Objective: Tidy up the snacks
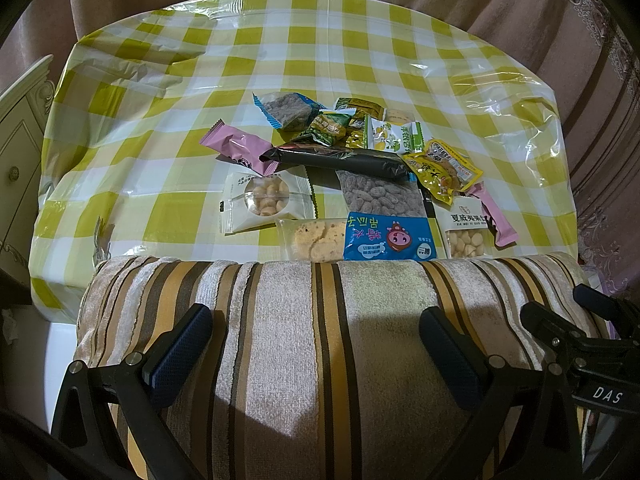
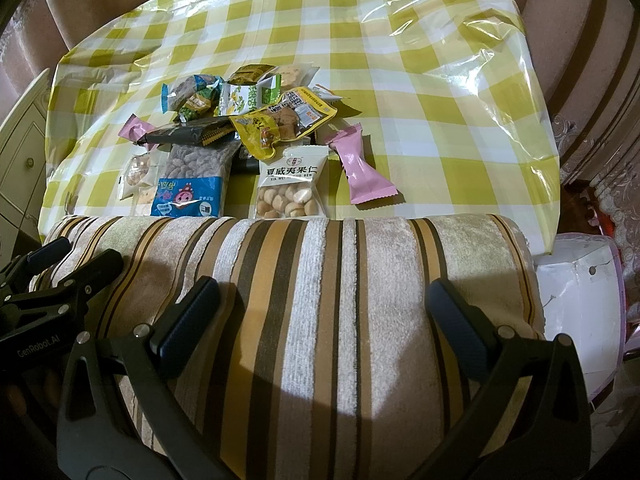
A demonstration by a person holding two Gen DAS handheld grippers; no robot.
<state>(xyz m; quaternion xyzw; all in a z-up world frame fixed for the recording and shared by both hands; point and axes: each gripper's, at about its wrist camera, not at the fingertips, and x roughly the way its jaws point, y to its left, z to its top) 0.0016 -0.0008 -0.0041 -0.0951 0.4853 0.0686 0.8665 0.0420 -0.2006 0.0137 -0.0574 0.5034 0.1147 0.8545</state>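
Observation:
A pile of snack packets lies on the yellow-checked table [image 1: 240, 52]. It includes a blue bag of nuts [image 1: 384, 216] [image 2: 192, 184], a long black packet [image 1: 340, 158] [image 2: 188, 132], a pink packet [image 1: 240, 148], a second pink packet [image 2: 360, 168], a white macadamia packet [image 2: 290, 184] [image 1: 466, 228], a yellow packet [image 1: 444, 172] [image 2: 280, 124] and a white round-window packet [image 1: 266, 200]. My left gripper [image 1: 316, 348] is open and empty over a striped cushion [image 1: 320, 320], short of the pile. My right gripper [image 2: 324, 324] is open and empty over the same cushion [image 2: 320, 264]. Each gripper shows at the other view's edge.
A clear plastic bag [image 1: 508, 108] [image 2: 492, 64] lies on the table's right side. Pink curtains [image 1: 520, 8] hang behind the table. A white cabinet [image 1: 20, 128] stands at the left. A white box [image 2: 580, 312] sits right of the cushion.

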